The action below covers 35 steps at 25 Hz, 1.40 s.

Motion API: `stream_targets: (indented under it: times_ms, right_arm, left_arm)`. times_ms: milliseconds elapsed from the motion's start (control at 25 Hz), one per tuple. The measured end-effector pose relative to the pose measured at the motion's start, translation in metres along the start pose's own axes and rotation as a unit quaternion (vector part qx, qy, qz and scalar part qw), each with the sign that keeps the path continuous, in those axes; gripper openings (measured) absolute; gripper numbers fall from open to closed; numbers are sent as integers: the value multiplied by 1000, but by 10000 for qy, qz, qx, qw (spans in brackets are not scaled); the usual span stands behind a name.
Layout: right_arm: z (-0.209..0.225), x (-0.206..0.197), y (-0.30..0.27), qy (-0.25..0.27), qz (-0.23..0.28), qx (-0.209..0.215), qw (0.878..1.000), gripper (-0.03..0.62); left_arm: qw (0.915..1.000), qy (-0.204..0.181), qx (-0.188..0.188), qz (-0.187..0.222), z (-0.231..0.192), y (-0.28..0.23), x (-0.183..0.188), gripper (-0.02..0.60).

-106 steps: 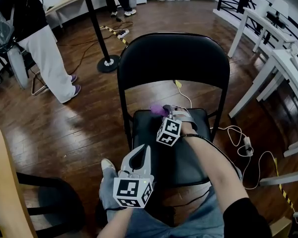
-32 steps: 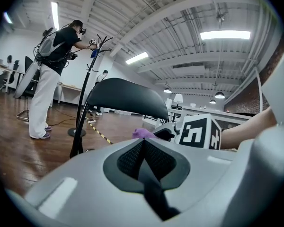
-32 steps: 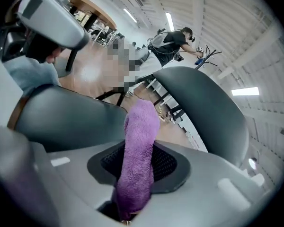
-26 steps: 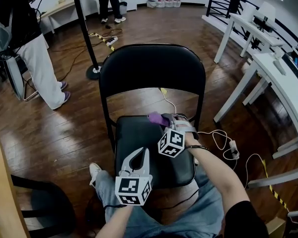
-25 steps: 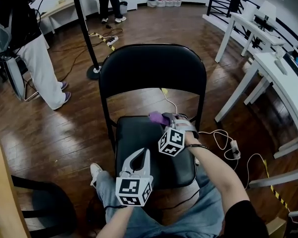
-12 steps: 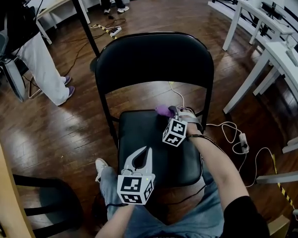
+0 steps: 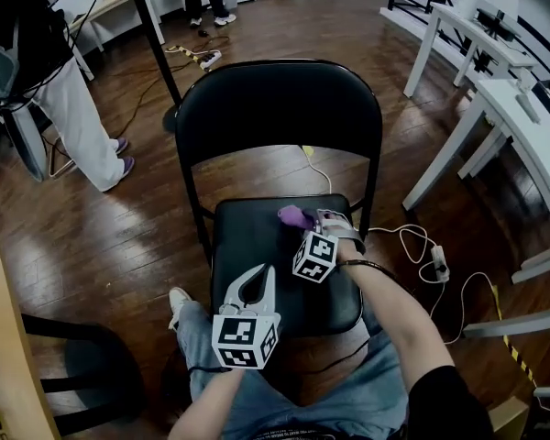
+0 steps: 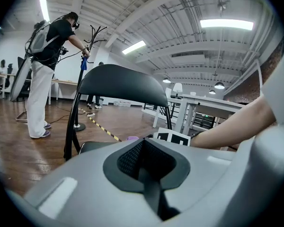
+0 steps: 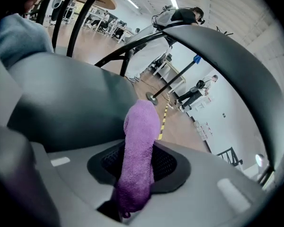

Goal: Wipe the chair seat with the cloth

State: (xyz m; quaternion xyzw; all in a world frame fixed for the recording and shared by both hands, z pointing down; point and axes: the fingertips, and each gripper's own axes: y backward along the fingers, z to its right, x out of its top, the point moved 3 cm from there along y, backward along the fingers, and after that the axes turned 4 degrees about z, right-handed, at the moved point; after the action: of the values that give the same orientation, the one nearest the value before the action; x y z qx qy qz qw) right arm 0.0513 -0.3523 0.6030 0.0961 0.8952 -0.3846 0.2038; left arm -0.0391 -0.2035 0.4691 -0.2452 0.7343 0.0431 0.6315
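right gripper view: cloth [image 9: 142,122] within right claw [image 9: 138,163]

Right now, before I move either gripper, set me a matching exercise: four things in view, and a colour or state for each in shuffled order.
Things:
1. left gripper
2. right gripper
3. cloth
4. chair seat

Colour or state:
A. purple
B. black
C. fingers shut, nothing between them
D. fingers shut on the cloth

Pairs: 1-C, 2-D, 3-A, 4-B
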Motion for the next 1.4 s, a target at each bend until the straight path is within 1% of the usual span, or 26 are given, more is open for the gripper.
stream_targets:
  times_ms: [280, 480, 680, 1080, 1200, 1400]
  right_arm:
    - [-42, 6, 37, 105, 121, 183, 9997, 114]
    - [-75, 11, 71, -29, 279, 361, 9990, 114]
    - [-110, 9, 105, -12, 403, 475, 9981, 114]
    - [-164, 7, 159, -222, 572, 654, 9960, 114]
    - [-175, 8, 165, -199, 603, 695, 9956, 114]
    - [-179, 9, 169, -201, 613, 704, 9954, 114]
  left_arm:
    - [10000, -38, 16, 15, 9, 12, -4, 3]
    - [10000, -7, 44, 66, 16, 20, -7, 3]
    - [9998, -183, -40, 74, 31, 24, -15, 3]
    - [9998, -93, -99, 164, 45, 34, -18, 3]
    - [9998, -82, -89, 185, 45, 37, -19, 3]
    - [9997, -73, -96, 210, 47, 39, -18, 3]
